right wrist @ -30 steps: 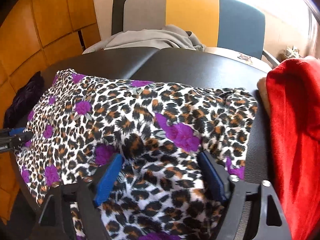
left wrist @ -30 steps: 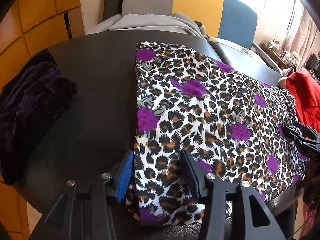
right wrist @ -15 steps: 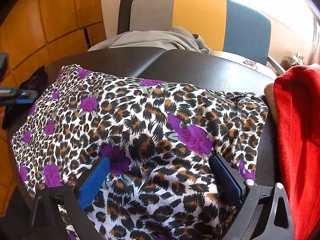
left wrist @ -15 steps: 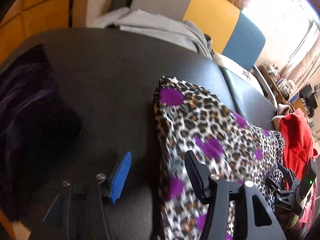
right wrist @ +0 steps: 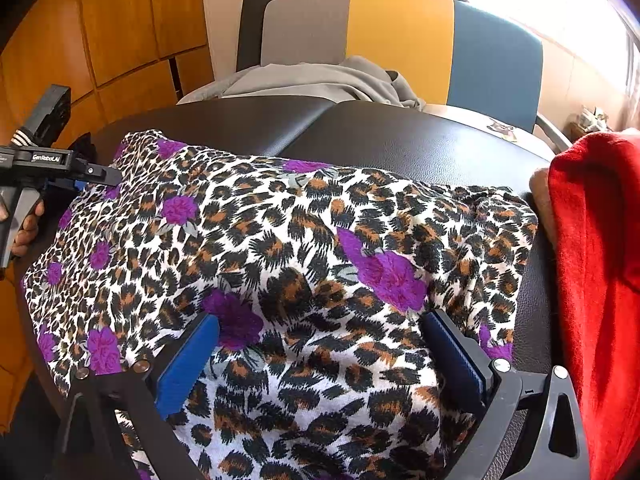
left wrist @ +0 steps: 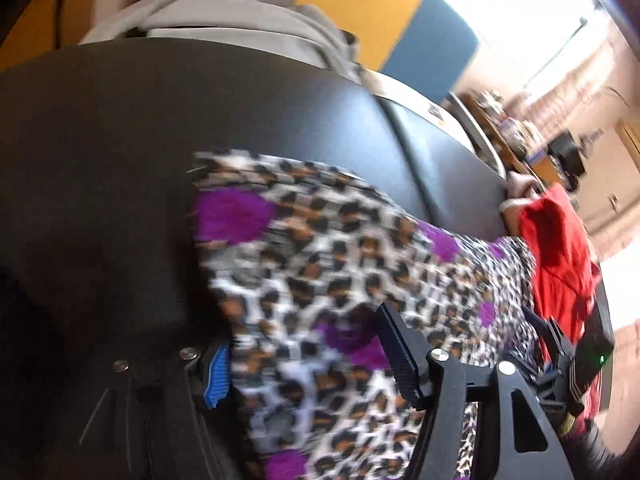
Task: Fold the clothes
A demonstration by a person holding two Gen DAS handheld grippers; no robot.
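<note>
A leopard-print cloth with purple flowers point(right wrist: 304, 240) lies spread flat on the black table point(right wrist: 400, 140). My right gripper point(right wrist: 320, 356) hovers over the cloth's near right part, jaws wide open, with nothing pinched between its pads. My left gripper point(left wrist: 308, 364) is open over the cloth's left part, the fabric point(left wrist: 340, 280) lying under and between its fingers; this view is blurred. In the right wrist view a hand holds the left gripper point(right wrist: 100, 178) at the cloth's far left corner. The right gripper point(left wrist: 550, 340) shows at the right of the left wrist view.
A red garment point(right wrist: 592, 260) is heaped at the table's right edge, beside the cloth. A grey garment point(right wrist: 320, 80) lies on the grey, yellow and blue chair point(right wrist: 400, 40) behind the table. Orange wall panels point(right wrist: 120, 32) stand to the left.
My left gripper has moved from the cloth's near left corner along its left edge towards the far corner, swinging rightward. The right gripper kept still while its jaws widened.
</note>
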